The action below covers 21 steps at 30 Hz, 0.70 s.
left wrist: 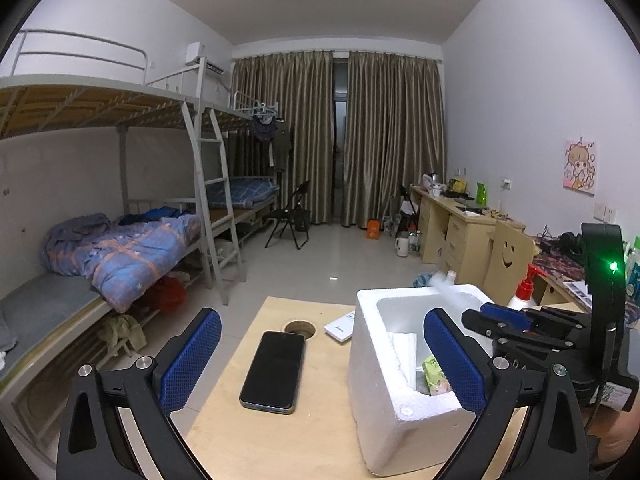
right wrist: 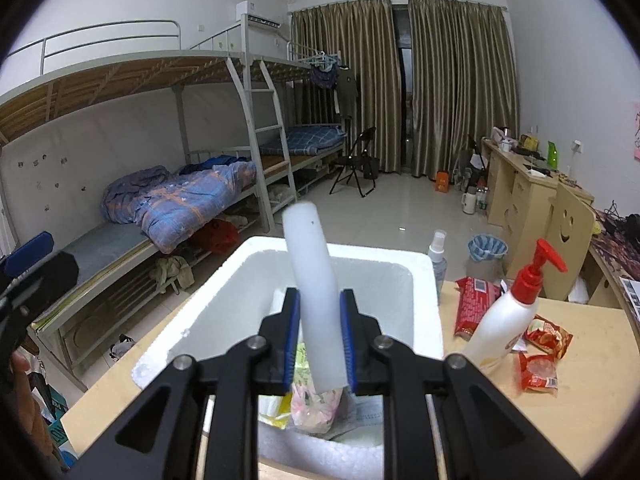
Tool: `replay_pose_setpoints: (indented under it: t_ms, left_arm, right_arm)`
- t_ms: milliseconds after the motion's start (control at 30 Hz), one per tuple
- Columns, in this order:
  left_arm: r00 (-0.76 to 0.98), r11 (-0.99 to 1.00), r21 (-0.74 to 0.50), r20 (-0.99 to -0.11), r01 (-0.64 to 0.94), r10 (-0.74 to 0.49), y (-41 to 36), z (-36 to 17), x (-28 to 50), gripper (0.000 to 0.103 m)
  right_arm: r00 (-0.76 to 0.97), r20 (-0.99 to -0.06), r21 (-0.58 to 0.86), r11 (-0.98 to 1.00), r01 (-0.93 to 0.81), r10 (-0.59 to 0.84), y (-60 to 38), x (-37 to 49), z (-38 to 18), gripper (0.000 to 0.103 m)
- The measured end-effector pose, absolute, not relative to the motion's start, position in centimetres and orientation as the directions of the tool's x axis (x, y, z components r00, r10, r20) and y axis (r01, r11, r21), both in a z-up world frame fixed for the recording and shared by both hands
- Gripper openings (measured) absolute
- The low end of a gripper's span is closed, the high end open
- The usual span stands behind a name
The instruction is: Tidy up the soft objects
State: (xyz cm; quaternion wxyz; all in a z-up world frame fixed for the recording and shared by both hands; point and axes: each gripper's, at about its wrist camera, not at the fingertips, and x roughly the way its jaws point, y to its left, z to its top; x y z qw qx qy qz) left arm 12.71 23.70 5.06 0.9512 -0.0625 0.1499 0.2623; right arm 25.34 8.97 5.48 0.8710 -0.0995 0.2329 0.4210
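Note:
A white foam box [right wrist: 424, 280] stands on the wooden table [right wrist: 580, 400]. Soft packs lie inside it: a pink floral one [right wrist: 316, 400], a yellow one [right wrist: 276, 412] and a green one [left wrist: 436, 376]. My right gripper [right wrist: 320, 296] hovers over the box, shut on a white foam strip [right wrist: 308, 248] that sticks out forward past its blue pads. In the left wrist view the right gripper [left wrist: 500, 320] reaches in from the right above the box rim [left wrist: 372, 360]. My left gripper [left wrist: 322, 316] is wide open with nothing between its fingers, just left of the box.
A black phone [left wrist: 274, 372] and a white flat item [left wrist: 340, 326] lie left of the box. Right of it are a lotion bottle with a red pump [right wrist: 504, 320], red snack packets [right wrist: 476, 304], and a spray bottle [right wrist: 436, 256]. Bunk beds stand on the left, desks on the right.

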Motion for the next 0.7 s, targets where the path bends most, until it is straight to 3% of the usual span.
replay_pose_setpoints:
  t_ms: [67, 133, 200, 267, 433, 533, 600, 700]
  left_arm:
    - [0.819, 0.855, -0.044, -0.317, -0.517, 0.479, 23.8, 5.0, 12.7, 0.101]
    - [0.819, 0.855, -0.047, -0.318, -0.516, 0.477, 23.9, 5.0, 12.7, 0.101]
    - [0.820, 0.855, -0.046, -0.314, -0.516, 0.478, 24.0, 5.1, 12.7, 0.102]
    - [0.821, 0.855, -0.049, -0.314, -0.516, 0.477, 24.0, 5.2, 12.8, 0.101]
    - [0.824, 0.859, -0.045, -0.311, -0.510, 0.473, 23.7, 5.1, 13.0, 0.101]
    - [0.832, 0.865, -0.054, -0.307, -0.499, 0.461, 23.4, 5.2, 12.9, 0.101]
    - [0.834, 0.864, -0.056, -0.302, -0.500, 0.462, 23.1, 5.3, 12.8, 0.101]
    - [0.840, 0.869, -0.060, -0.300, -0.490, 0.453, 22.7, 5.4, 12.5, 0.101]
  right_arm:
    - [0.535, -0.496, 0.014, 0.623, -0.782, 0.683, 9.3, 25.3, 5.4, 0.031]
    - [0.539, -0.495, 0.009, 0.624, -0.781, 0.682, 9.3, 25.3, 5.4, 0.042]
    - [0.545, -0.489, 0.005, 0.627, -0.779, 0.681, 9.2, 25.2, 5.4, 0.061]
    - [0.556, -0.480, -0.004, 0.632, -0.775, 0.679, 9.0, 25.0, 5.4, 0.069]
    - [0.571, -0.465, 0.003, 0.646, -0.764, 0.677, 8.2, 24.9, 5.8, 0.078]
    - [0.582, -0.455, 0.004, 0.655, -0.756, 0.674, 7.8, 24.7, 6.0, 0.086]
    - [0.592, -0.448, -0.003, 0.661, -0.750, 0.670, 7.4, 24.5, 6.2, 0.097]
    - [0.614, -0.436, -0.019, 0.676, -0.737, 0.658, 6.8, 24.1, 6.4, 0.102]
